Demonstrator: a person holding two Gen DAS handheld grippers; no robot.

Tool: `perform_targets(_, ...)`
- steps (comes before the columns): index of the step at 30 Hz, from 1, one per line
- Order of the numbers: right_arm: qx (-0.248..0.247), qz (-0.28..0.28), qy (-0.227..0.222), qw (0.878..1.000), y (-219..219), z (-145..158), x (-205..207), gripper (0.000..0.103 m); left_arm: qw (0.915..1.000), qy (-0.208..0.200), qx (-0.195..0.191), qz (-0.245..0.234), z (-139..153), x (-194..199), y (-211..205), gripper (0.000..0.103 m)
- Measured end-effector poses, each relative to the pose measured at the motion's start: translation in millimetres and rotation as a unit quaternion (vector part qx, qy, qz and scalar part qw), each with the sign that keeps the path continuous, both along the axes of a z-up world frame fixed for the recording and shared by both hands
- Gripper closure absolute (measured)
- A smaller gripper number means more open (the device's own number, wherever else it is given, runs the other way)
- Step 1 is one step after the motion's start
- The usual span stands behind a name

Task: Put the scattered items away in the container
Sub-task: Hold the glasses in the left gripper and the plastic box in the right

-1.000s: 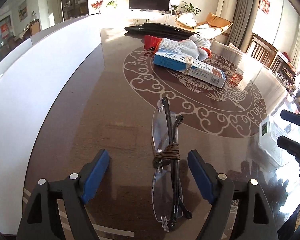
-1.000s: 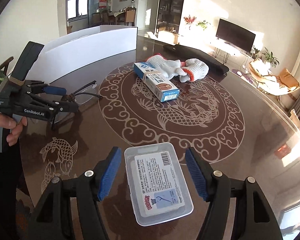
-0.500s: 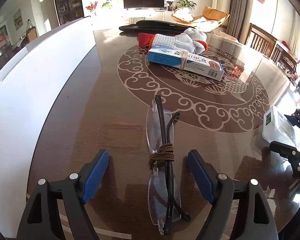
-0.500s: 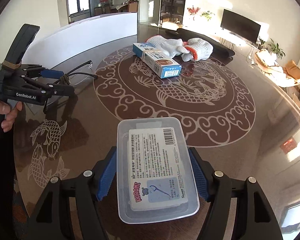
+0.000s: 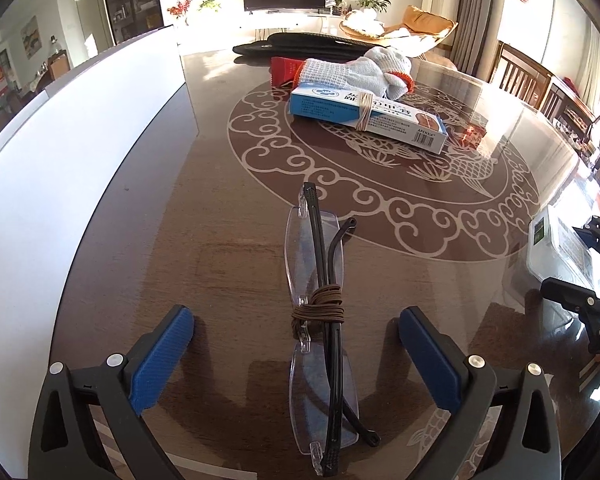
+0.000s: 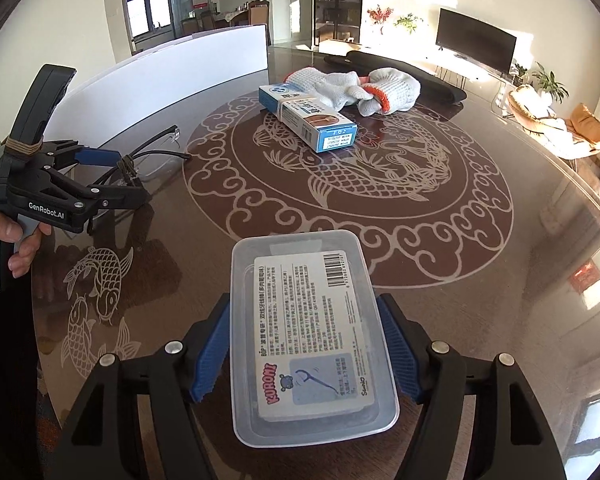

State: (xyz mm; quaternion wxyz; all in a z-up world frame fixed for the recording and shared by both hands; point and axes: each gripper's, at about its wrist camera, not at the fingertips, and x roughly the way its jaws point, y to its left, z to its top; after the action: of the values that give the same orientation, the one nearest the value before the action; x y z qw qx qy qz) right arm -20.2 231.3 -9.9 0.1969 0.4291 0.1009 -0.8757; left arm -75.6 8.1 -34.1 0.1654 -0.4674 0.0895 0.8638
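Folded rimless glasses [image 5: 320, 320], tied with brown cord, lie on the dark table between the wide-open jaws of my left gripper [image 5: 296, 350]; neither blue pad touches them. They also show in the right wrist view [image 6: 148, 162]. My right gripper [image 6: 306, 354] is shut on a clear plastic floss-pick box [image 6: 306, 336], its blue pads pressing the box's long sides. A blue carton [image 6: 306, 116] bound with a rubber band and white knit gloves [image 6: 364, 86] lie mid-table.
A white curved board [image 5: 60, 168] stands along the table's left side. A black case [image 6: 400, 70] lies at the far edge. The left gripper's body [image 6: 44, 188] and a hand sit at the left. Chairs [image 5: 528, 80] stand at the right.
My right gripper has moved forward around the floss-pick box and shut on its sides. My left gripper has shifted slightly about the glasses and stays open.
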Motion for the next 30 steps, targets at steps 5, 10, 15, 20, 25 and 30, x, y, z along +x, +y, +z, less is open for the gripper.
perform_targets(5,0.000,0.000,0.000,1.000,1,0,0,0.032,1.0000,0.006,0.001,-0.002,-1,3,-1,0.000)
perform_targets(10,0.000,0.000,0.000,1.000,0,0,0,0.032,1.0000,0.003,0.001,0.006,0,6,-4,0.000)
perform_targets(15,0.000,0.000,0.000,1.000,0,0,0,0.033,0.9997,0.014,0.006,0.017,-1,13,-8,0.000)
perform_targets(20,0.001,0.000,0.000,1.000,0,0,0,0.032,0.9996,0.020,0.009,0.017,-1,14,-10,0.000)
perform_targets(25,0.001,0.000,0.000,1.000,0,0,0,0.032,0.9997,0.013,0.005,0.021,0,13,-8,0.000)
perform_targets(30,0.001,0.000,0.000,1.000,0,0,0,0.032,0.9999,-0.010,-0.006,0.002,0,1,6,0.000)
